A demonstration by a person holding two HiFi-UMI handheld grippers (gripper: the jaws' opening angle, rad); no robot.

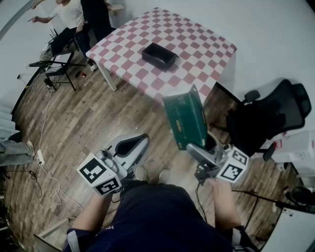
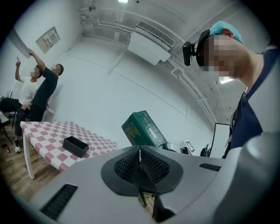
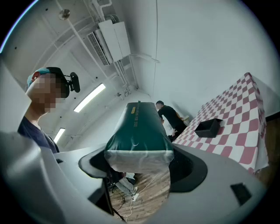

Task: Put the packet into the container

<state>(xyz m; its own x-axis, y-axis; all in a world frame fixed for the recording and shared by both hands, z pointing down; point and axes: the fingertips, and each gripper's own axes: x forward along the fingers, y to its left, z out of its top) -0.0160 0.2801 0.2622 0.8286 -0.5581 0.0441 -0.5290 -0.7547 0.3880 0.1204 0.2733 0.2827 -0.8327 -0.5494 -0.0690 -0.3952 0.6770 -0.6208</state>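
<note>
The green packet [image 1: 186,120] is up in the air over the wooden floor, short of the table, its clear sealed end [image 3: 139,159] clamped between wide-set jaws. My right gripper [image 1: 195,148] is shut on it. The black container [image 1: 159,55] sits empty on the red-and-white checked table [image 1: 197,44], well beyond the packet; it also shows as the container [image 2: 75,146] and the container [image 3: 208,127] in the gripper views. My left gripper [image 1: 129,146] hovers low at the left, its jaws pressed together with nothing between them, and the packet [image 2: 142,130] shows behind it.
A black office chair [image 1: 268,120] stands right of the table's near corner. Two people [image 1: 78,15] are by the table's far left end, next to a folding stand [image 1: 54,66]. Cables and a power strip [image 1: 40,157] lie on the floor at left. White boxes [image 1: 300,147] sit far right.
</note>
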